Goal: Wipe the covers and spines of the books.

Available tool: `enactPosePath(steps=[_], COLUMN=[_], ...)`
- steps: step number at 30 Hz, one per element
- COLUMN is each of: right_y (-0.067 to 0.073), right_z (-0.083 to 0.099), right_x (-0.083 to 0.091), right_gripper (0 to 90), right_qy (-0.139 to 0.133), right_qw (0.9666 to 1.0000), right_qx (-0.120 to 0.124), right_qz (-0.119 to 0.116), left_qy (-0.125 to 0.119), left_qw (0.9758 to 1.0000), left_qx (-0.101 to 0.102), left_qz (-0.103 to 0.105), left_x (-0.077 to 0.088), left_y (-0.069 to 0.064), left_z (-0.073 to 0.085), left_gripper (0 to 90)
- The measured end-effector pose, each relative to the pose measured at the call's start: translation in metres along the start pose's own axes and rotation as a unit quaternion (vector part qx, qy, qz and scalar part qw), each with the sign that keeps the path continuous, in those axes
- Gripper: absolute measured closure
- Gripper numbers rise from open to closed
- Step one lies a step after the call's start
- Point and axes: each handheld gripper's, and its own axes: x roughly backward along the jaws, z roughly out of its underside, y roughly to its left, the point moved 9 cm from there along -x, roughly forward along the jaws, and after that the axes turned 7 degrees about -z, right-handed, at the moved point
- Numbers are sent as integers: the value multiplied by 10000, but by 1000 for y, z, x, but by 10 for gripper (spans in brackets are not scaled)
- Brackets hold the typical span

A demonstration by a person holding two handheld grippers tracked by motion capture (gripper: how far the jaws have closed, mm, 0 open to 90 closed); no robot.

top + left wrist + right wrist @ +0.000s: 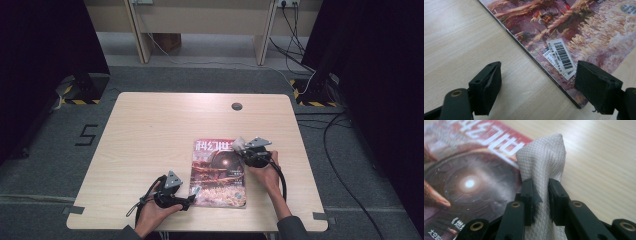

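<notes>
Glossy flat magazine (218, 172) lying on pale wood-grain table (150, 135), near its front edge. Right gripper (541, 192) pinching a bunched white quilted cloth (544, 162) over the magazine's top right corner. Left gripper (537, 85) spread wide, straddling the bottom left corner by a barcode sticker (561, 55).

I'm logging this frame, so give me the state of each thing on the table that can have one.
magazine: closed, lying flat, cover up.
white cloth: bunched, pinched in the right tool.
right tool: shut on the white cloth, over the magazine's top right corner.
left tool: open, straddling the magazine's lower left edge, gripping nothing.
</notes>
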Motion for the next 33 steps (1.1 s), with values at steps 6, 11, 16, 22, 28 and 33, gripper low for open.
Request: enactPosePath(steps=[6,11,16,22,28,33], right_y=[-19,-31,-42,-52,-50,-47], right_z=[0,10,26,51,71,80], right_x=[36,54,67,75,76,72], right_gripper=[761,759,758,757,756,746], right_qy=[-328,-335,-259,-121,169,383], right_qw=[9992,9986,9980,9966,9967,9965], right_qx=[-213,-287,-364,-623,-640,-629], right_qz=[123,276,448,522,473,385], left_qy=[-1,5,-3,-1,5,5], left_qw=[10000,10000,10000,10000,10000,10000], left_qx=[-13,-11,11,11,17,28], left_qz=[-17,-17,-4,-4,6,11], left_x=[0,0,0,0,0,0], left_y=[0,0,0,0,0,0], left_z=[0,0,0,0,0,0], left_gripper=[204,204,204,204,204,204])
